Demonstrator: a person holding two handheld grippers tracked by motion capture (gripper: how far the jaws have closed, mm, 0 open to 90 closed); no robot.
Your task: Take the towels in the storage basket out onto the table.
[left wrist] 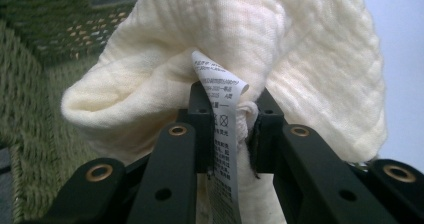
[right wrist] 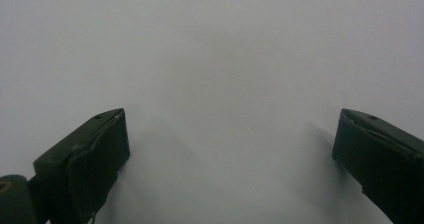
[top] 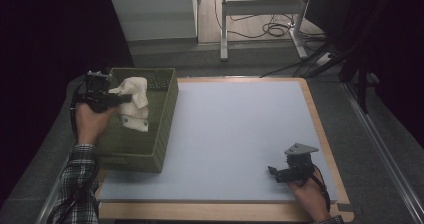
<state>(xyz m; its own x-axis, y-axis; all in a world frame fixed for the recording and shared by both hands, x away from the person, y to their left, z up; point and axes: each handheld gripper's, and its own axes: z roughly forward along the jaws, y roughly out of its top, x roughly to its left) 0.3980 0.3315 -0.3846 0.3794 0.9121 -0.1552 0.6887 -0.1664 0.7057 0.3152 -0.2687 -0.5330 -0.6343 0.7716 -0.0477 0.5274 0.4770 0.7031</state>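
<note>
Left gripper view: a cream cloth (left wrist: 280, 59) is clamped by the left gripper (left wrist: 227, 116) above the green basket (top: 162, 134), its care label (left wrist: 222, 134) pinched too, print too small to read. The right gripper (right wrist: 230, 149) is held wide apart over the mat (top: 240, 134).

surface: I see a wooden table (top: 320, 134) topped by a pale blue-grey mat (top: 235, 134) | on it: a green woven basket (top: 160, 134) at the mat's left edge | my right gripper (top: 274, 173) rests on the mat, near corner
</note>
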